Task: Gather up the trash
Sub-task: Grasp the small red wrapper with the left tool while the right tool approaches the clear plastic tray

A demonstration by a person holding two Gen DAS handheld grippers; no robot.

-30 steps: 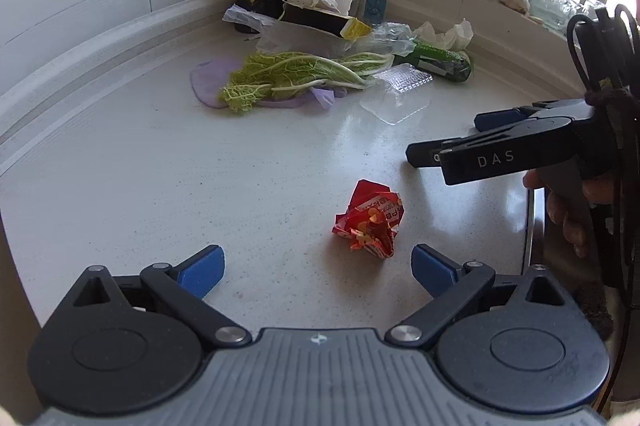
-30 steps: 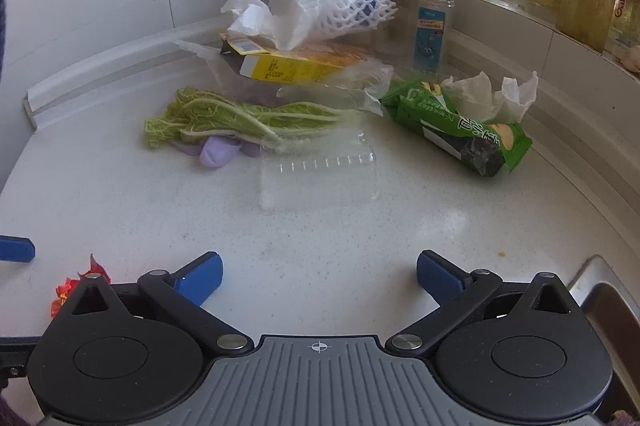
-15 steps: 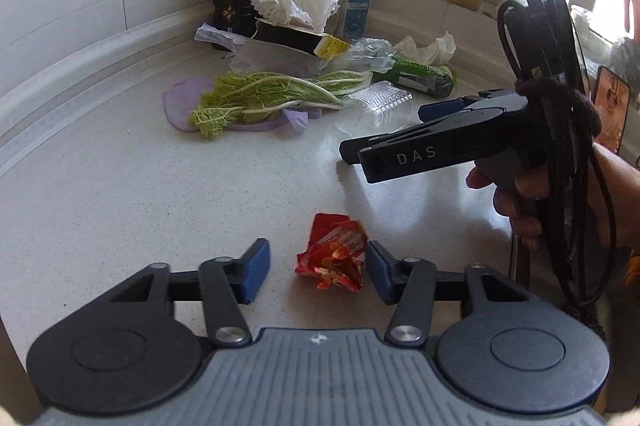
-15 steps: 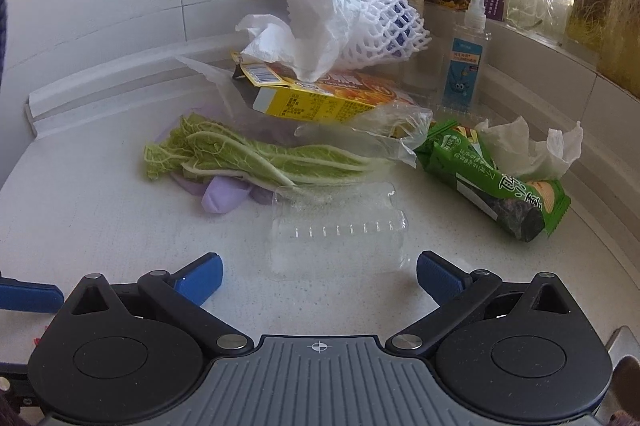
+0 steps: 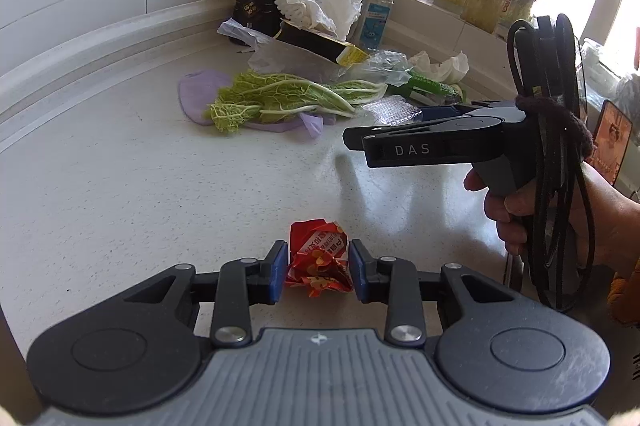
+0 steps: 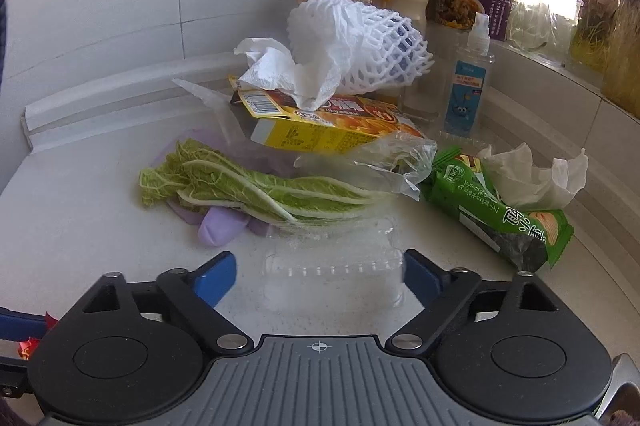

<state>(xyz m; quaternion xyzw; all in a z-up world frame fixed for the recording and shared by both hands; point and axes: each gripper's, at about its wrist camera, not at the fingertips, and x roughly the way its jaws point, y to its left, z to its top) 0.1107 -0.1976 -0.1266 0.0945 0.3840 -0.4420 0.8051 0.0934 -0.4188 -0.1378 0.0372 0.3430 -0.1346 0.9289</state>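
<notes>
Left hand-held gripper [image 5: 318, 276]: wide open a second ago, now closed in on the crumpled red wrapper [image 5: 318, 266], blue pads touching both its sides. Right hand-held gripper [image 6: 318, 276]: now nearer the pile, jaws just closing a little, the clear plastic tray [image 6: 332, 266] now sitting between them, not yet squeezed.

Countertop [image 5: 120, 186] left of the cabbage leaf [image 5: 288, 98] is bare right up to the wall: free passage. Behind the leaf it's blocked: yellow carton [image 6: 320, 130], foam net [image 6: 360, 46], bottles. Right of it, green snack bag [image 6: 500, 210] and tissue fill the corner.
</notes>
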